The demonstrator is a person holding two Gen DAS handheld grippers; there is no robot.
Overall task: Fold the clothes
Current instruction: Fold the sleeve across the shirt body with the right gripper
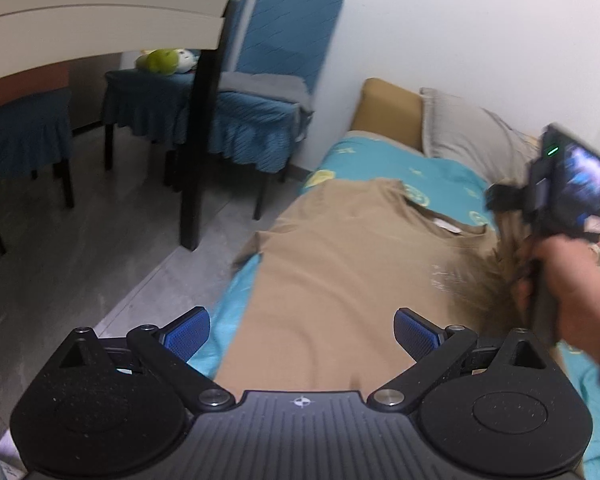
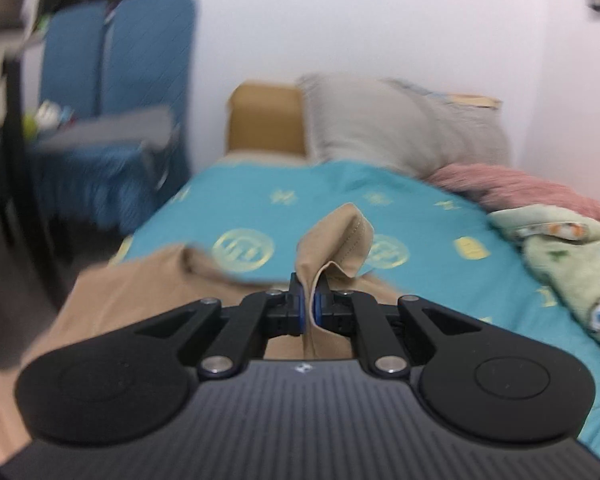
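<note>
Pale walls close in a bed spread with a turquoise patterned sheet (image 1: pixel 440 176), where a soft tan cotton T-shirt (image 1: pixel 340 264) lies flat, neckline toward the grey pillow (image 1: pixel 472 136). Low over its hem, the left gripper (image 1: pixel 302 332) points downward, blue-padded jaws spread wide and empty. Only the left view shows the person's right hand (image 1: pixel 560 280) gripping its tool's handle. The right gripper (image 2: pixel 308 308) is clamped tight on a stitched fold, probably a sleeve, lifted clear. Its view alone shows a pink fuzzy blanket (image 2: pixel 520 188).
</note>
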